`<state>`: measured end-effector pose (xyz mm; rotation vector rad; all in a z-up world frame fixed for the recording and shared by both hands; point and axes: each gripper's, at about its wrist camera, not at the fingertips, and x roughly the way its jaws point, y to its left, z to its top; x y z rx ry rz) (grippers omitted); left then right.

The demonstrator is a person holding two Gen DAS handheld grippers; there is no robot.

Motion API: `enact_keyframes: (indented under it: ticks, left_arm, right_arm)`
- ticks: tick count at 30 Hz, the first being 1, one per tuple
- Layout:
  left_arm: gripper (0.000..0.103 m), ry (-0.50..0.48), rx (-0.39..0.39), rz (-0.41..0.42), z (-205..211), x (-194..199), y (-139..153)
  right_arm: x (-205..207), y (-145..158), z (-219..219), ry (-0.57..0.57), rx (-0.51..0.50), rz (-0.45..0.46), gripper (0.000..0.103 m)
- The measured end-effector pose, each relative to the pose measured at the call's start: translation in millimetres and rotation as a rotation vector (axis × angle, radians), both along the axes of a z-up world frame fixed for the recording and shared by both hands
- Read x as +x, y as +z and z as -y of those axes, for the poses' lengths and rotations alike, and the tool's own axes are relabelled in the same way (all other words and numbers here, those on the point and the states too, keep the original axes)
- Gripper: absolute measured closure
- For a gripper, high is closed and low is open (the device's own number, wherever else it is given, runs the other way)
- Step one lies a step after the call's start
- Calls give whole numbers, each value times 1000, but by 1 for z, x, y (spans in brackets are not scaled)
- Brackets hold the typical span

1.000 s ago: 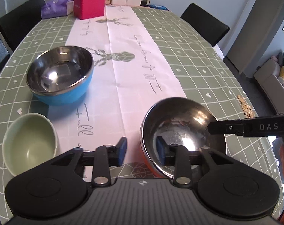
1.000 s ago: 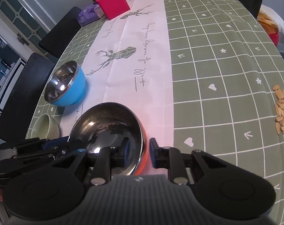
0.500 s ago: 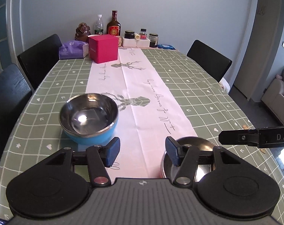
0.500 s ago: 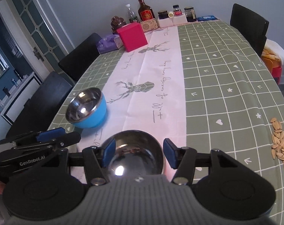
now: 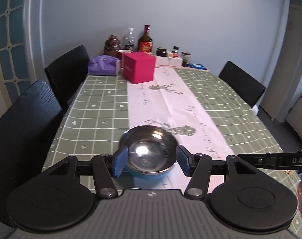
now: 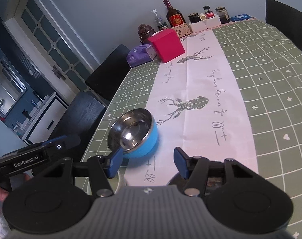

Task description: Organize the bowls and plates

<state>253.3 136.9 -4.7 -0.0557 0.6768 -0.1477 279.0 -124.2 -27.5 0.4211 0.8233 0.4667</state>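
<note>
Ribbed grey plastic fills the near edge of both wrist views, flanked by round matte-black discs. From these reach the black arms of the left gripper [image 5: 150, 161], whose blue textured fingers [image 5: 119, 161] stand wide apart with nothing pressed between them. The right gripper [image 6: 148, 163] shows the same build, its fingers [image 6: 180, 162] also spread wide and holding nothing.

Just past the left gripper sits the blue bowl [image 5: 149, 151], round, with a polished steel lining that mirrors the light and a smooth blue outer shell; it rests on the bench [image 5: 95, 107] at the edge of the pale runner [image 5: 167, 103]. In the right view, a dark steel bowl [image 6: 214, 179] lies mostly hidden under the right finger arm, and a pale rim of another bowl [image 6: 119, 181] peeks out under the left one.

The bench wears a green cloth gridded in white, the smooth runner printed with grey deer and script. Farther on stands a pink cube box [image 5: 139, 69], a soft purple tissue pack [image 5: 103, 64], then glass bottles and jars [image 5: 145, 39] against the wall. Black wood-grained chairs [image 5: 25, 123] line the sides.
</note>
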Motion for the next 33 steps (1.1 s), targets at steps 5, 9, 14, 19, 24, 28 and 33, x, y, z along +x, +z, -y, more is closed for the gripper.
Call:
enact_keyframes:
  ticks: [5,9,14,19,24,28,33]
  left_arm:
    - [38,44,3,-48,-18,20,-22]
    - [38,52,-22,-65,-29,34,-33]
    - [38,63,-59,-101,-41,52,-50]
    - [46,94,-110,-132,-47,68,-69]
    - [55,121,-124,-150,-44,79,-85]
    - [58,142,-185,-187,-47,85,-100]
    - [68,156,-233,-179,-50,87,-104]
  right_arm:
    - [17,-13,-24,-9,-11,-37,47]
    - [32,-24,-38,-14,-27,-63,47]
    - [53,-37,-51,-26,-40,-97,47]
    - [73,-51,-58,-44,-34,-141,47]
    - [87,-60,-63,-45,-51,-148,50]
    - [93,-66,-67,-37,-55,-162,53]
    - [100,-72,-72,-20,-71,-168,58]
